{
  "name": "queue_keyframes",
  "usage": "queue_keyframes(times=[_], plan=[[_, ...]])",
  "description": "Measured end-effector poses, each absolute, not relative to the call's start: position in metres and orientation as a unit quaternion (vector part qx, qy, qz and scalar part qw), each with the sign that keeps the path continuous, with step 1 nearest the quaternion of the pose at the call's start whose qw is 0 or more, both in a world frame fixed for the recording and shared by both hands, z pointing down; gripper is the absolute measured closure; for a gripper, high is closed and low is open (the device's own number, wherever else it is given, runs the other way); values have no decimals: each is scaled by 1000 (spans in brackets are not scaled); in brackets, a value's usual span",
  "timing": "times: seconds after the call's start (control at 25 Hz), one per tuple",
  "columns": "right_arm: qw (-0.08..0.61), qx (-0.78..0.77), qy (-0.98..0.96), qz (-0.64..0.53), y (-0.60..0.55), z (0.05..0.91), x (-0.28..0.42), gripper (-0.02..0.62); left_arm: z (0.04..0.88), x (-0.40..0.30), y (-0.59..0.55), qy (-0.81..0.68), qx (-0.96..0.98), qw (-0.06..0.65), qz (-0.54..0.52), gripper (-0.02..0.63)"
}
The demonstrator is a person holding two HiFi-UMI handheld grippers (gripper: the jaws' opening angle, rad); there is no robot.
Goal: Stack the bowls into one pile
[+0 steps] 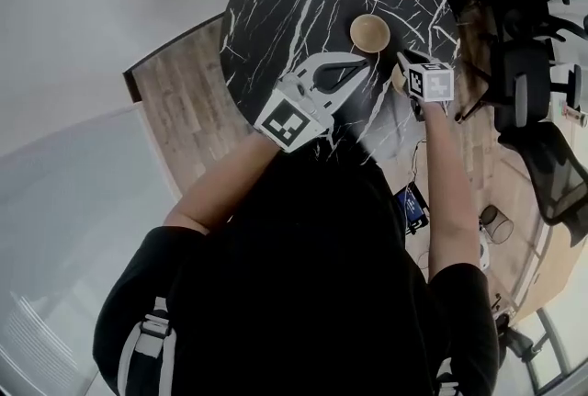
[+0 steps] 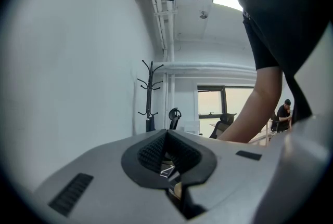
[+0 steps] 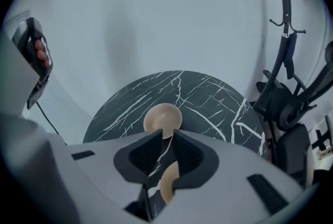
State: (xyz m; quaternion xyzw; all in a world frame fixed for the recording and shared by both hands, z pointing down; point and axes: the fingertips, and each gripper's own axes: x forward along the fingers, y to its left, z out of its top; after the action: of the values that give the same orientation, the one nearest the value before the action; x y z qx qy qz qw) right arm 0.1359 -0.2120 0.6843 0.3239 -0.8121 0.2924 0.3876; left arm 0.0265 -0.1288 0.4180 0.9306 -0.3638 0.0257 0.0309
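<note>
**Two light bowls waiting to be nested**

Over the marble table (image 1: 276, 8), the left gripper (image 1: 366, 63) is hanging with jaws together, empty. One tan bowl (image 1: 369, 33) is sitting just beyond it. The second bowl (image 3: 167, 184) is lying under the right gripper (image 3: 165, 137), whose jaws are standing apart on nothing. Both bowls are looking stiff, light and slick, so I would be pinching the rim.

Below me, a round black marble table (image 1: 276, 8) stands on a wood floor (image 1: 184, 100), with office chairs (image 1: 524, 82) to my right. I also see a white wall (image 2: 78, 62), a coat rack (image 2: 149, 95), a bright window (image 2: 223, 103) and a ceiling light (image 2: 229, 2).
</note>
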Motion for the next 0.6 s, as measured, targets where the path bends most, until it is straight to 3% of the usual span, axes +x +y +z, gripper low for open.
queue_keyframes(times=[0.6], plan=[[462,286,-759,358,-257,739,106,480,429,5,-145,-393,918,9,45,603]])
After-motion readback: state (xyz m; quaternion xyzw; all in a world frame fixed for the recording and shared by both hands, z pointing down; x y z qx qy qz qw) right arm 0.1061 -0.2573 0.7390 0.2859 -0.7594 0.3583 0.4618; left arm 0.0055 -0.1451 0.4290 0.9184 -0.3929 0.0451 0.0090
